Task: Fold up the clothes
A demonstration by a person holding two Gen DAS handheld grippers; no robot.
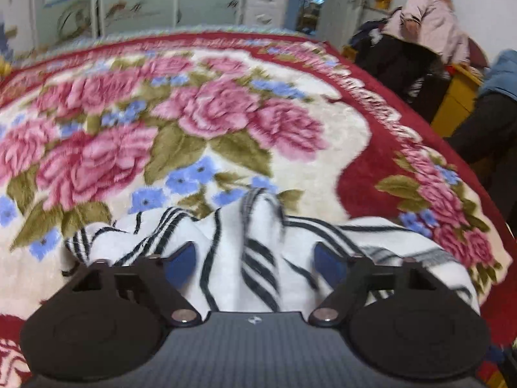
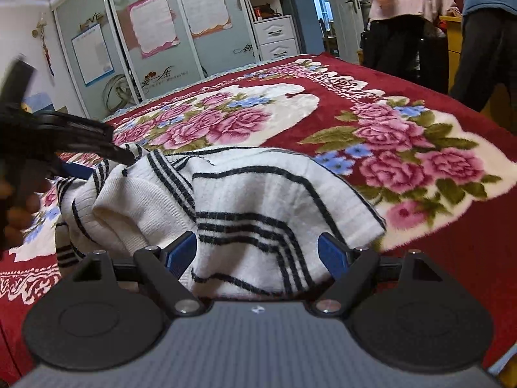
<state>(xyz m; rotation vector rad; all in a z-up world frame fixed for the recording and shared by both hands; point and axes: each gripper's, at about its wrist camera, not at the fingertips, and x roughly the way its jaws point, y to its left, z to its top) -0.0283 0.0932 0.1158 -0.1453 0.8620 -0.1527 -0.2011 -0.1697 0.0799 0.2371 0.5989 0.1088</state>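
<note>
sweater (image 2: 245,207) crumpled, long axis sideways

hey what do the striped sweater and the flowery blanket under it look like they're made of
Striped sweater: looks like a soft ribbed knit, perhaps cotton or acrylic; fine knit rows show, matte white with black stripes. Floral blanket: seems a plush fleece or mink-style synthetic; its fuzzy, slightly glossy pile shows around the roses.

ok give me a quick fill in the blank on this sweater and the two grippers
1. The white sweater has ____ stripes.
2. It lies on a floral blanket with a ____ border.
3. The fingers of the right gripper stand ____, with sweater fabric between them.
4. In the right wrist view, the left gripper touches the sweater's ____ side.

Missing words: black; red; open; left
</note>
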